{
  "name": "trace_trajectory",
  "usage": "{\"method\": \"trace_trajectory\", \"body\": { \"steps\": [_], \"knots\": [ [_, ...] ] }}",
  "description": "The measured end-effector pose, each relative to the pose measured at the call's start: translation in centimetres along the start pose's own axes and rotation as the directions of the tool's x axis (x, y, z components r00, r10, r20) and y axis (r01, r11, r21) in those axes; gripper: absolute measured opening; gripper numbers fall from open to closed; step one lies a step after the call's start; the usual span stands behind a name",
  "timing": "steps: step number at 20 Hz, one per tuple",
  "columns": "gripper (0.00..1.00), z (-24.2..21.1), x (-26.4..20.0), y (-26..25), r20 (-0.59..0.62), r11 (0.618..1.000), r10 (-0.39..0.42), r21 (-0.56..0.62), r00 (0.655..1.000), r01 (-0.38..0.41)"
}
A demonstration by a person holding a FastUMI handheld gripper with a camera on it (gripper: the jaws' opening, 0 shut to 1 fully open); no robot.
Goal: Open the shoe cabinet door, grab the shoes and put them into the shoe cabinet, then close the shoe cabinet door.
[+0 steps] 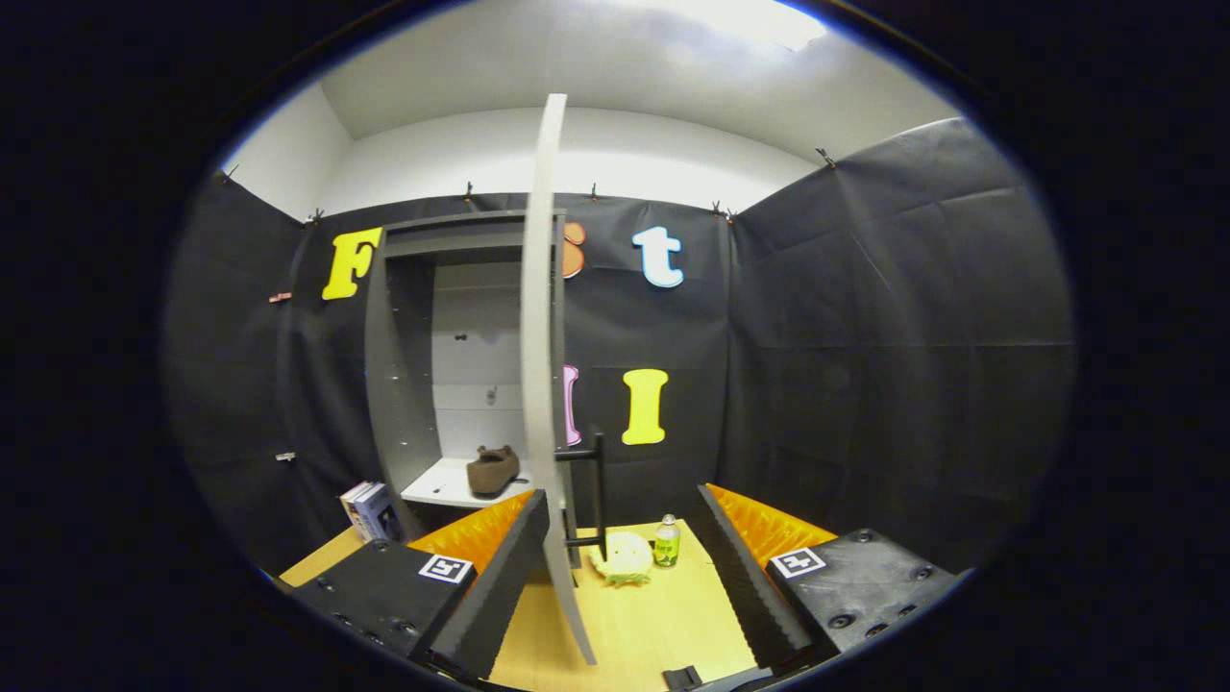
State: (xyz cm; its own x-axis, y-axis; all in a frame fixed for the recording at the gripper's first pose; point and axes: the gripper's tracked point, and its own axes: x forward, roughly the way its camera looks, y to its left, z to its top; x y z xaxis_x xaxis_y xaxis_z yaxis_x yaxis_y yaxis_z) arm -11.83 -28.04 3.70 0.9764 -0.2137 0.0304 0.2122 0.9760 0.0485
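The grey shoe cabinet point(404, 384) stands on the wooden table against the back wall with its door point(540, 365) swung wide, seen edge-on. A black bar handle point(598, 495) is on the door's right face. A brown shoe point(493, 470) lies on the white lower shelf point(437, 485) inside. My gripper point(620, 567) is open, its two black and orange fingers point(500, 567) spread wide. The door's lower edge passes between them, close by the left finger, and neither finger presses on it.
A pale yellow-green toy point(625, 559) and a small green bottle point(667, 541) stand on the table point(653, 625) just ahead of the fingers, right of the door. Some books point(370, 511) lean at the cabinet's left foot. Black cloth walls close in the booth.
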Motion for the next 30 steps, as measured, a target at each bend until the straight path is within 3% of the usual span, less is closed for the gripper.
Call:
{"method": "trace_trajectory", "body": {
  "steps": [5,13,23,30],
  "knots": [
    [0.97,-1.1,4.9,-3.5,-0.034,0.999,-0.028,0.023,0.999,0.029],
    [0.98,-2.1,11.2,-4.8,-0.048,0.999,0.0,0.036,0.999,0.001],
    [0.96,-2.1,11.5,-2.4,-0.034,1.0,-0.012,0.021,0.999,0.013],
    [0.96,-2.3,9.6,3.6,-0.033,1.0,-0.025,0.017,0.999,0.026]
  ]
}}
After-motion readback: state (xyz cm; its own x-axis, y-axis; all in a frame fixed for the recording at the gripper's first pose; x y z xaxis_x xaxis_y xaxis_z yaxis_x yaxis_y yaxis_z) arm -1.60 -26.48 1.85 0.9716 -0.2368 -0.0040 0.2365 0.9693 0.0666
